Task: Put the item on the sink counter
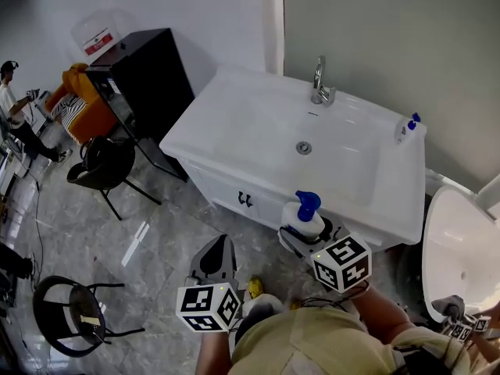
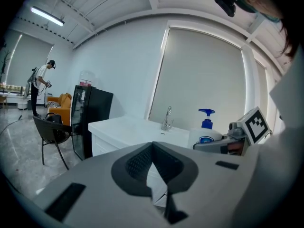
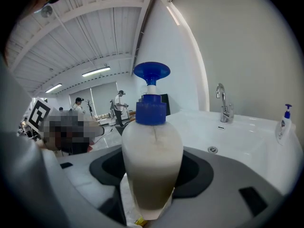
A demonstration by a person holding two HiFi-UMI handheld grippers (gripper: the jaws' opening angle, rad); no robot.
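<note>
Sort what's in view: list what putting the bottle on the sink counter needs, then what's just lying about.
Job:
pump bottle
right gripper, clamped on it
sink counter

Lying about:
small bottle on the counter's corner
faucet
black cabinet
chair
left gripper, shut, empty

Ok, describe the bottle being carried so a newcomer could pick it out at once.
Start at the white sink counter. Just off its front edge, the right claw grips a fat white pump bottle with a blue head. Unlike the small bottle at the counter's far right corner, it is large and held.
</note>
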